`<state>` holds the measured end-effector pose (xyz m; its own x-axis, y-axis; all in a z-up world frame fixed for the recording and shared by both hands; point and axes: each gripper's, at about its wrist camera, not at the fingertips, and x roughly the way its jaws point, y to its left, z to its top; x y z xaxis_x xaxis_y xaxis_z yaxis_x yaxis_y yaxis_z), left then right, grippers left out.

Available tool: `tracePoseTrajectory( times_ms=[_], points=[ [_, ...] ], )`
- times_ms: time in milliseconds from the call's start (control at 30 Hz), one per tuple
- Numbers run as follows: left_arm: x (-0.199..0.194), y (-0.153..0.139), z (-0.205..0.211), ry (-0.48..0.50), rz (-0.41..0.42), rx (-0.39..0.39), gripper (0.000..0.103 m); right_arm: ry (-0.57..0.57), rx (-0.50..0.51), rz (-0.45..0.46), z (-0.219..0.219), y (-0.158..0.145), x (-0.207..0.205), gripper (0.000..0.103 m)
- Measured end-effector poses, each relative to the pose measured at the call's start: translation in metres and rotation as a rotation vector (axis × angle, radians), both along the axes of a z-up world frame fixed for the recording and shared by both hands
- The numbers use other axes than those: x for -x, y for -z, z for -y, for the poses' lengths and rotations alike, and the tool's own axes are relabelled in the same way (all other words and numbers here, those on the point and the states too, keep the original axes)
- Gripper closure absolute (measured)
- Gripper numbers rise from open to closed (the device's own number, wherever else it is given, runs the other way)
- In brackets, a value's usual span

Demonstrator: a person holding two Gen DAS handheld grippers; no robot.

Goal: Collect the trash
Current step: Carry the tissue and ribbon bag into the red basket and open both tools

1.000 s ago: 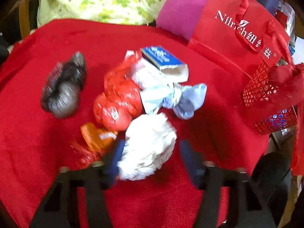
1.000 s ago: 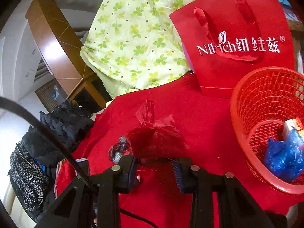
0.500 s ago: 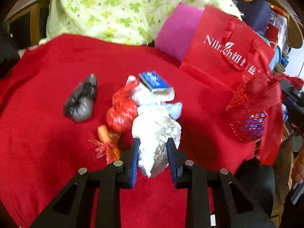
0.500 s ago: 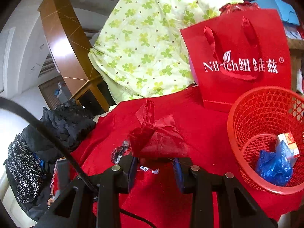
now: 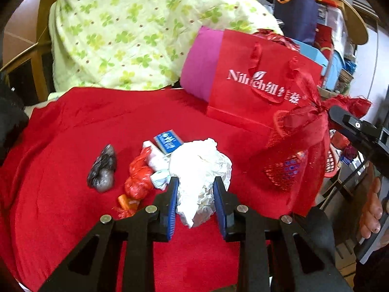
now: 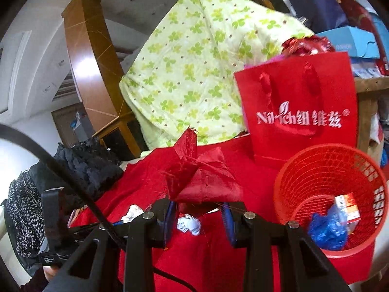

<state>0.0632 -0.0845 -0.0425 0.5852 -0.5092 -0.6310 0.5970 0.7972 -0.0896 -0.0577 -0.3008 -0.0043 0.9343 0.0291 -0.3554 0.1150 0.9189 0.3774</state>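
Observation:
My left gripper (image 5: 196,182) is shut on a crumpled white paper wad (image 5: 200,168) and holds it above the red cloth (image 5: 73,126). Behind it lie a red plastic knot (image 5: 138,177), a blue-and-white box (image 5: 167,140), a grey lump (image 5: 102,170) and an orange wrapper (image 5: 127,200). My right gripper (image 6: 199,206) is shut on a red fabric scrap (image 6: 201,180), which also shows in the left wrist view (image 5: 306,131). The red mesh basket (image 6: 325,165) stands just right of it, holding a blue bag (image 6: 327,228) and a small carton (image 6: 346,205).
A red gift bag (image 6: 299,112) and a pink cushion (image 5: 201,65) stand at the back. A green clover quilt (image 5: 136,31) hangs over a chair behind. Dark clothes (image 6: 80,165) are piled to the left in the right wrist view.
My left gripper closed on the white paper wad and lifted it off the pile. My right gripper carried the red scrap up and closer to the basket.

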Motion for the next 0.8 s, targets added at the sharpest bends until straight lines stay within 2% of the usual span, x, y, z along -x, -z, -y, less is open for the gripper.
tracePoseTrajectory(
  times_ms=[300,800],
  points=[
    [0.021,-0.022,0.036,0.038,0.067,-0.041,0.073,0.066,-0.01,0.054,0.025,-0.015,0.028,0.067],
    [0.037,-0.034,0.088,0.087,0.119,-0.091,0.073,0.141,-0.041,0.093,0.055,-0.017,0.053,0.067]
  ],
)
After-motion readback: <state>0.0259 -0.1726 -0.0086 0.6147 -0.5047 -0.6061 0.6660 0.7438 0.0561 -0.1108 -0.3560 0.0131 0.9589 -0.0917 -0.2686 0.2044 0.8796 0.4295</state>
